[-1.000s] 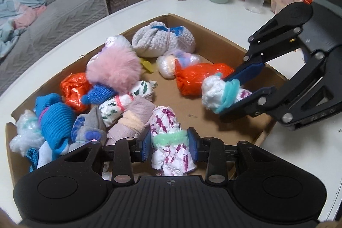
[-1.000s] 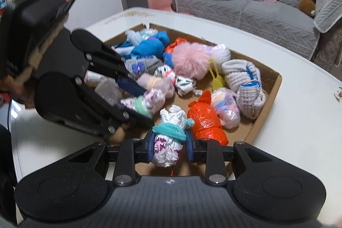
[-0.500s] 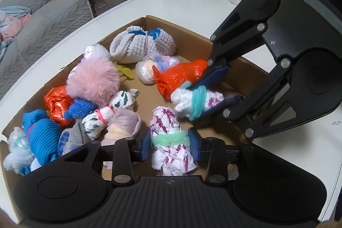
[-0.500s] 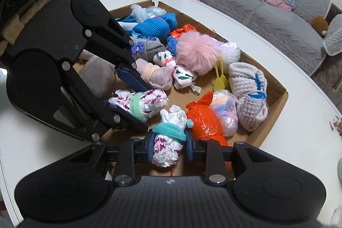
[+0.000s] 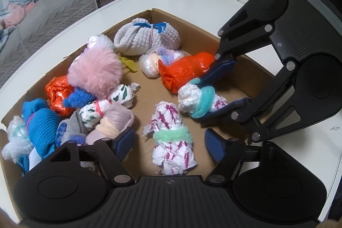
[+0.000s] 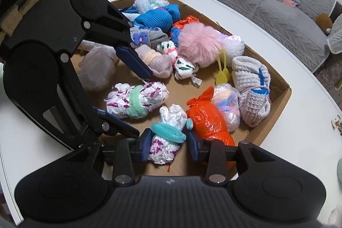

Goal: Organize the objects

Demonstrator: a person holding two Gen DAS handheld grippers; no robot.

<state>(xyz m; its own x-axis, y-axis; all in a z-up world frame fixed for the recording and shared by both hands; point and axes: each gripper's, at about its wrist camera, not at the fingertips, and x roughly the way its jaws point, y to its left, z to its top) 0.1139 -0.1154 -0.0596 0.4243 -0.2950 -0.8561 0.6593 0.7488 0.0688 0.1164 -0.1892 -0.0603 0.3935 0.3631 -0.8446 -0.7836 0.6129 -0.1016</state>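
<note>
Both tools [image 5: 170, 142] [image 6: 167, 144] angle steeply down over box [image 5: 192, 22], jaws opening

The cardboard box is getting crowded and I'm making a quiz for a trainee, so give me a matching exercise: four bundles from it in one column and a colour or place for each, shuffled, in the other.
Things:
1. fluffy pompom
2. bundle with light green band
3. bundle with teal band
4. knitted bundle

Descriptions:
A. between the right gripper's opening jaws
B. pink
C. cream with blue marks, near the cardboard box's far corner
D. lying free on the box floor between the left gripper's wide, opening jaws

Pairs: 1-B, 2-D, 3-A, 4-C
</note>
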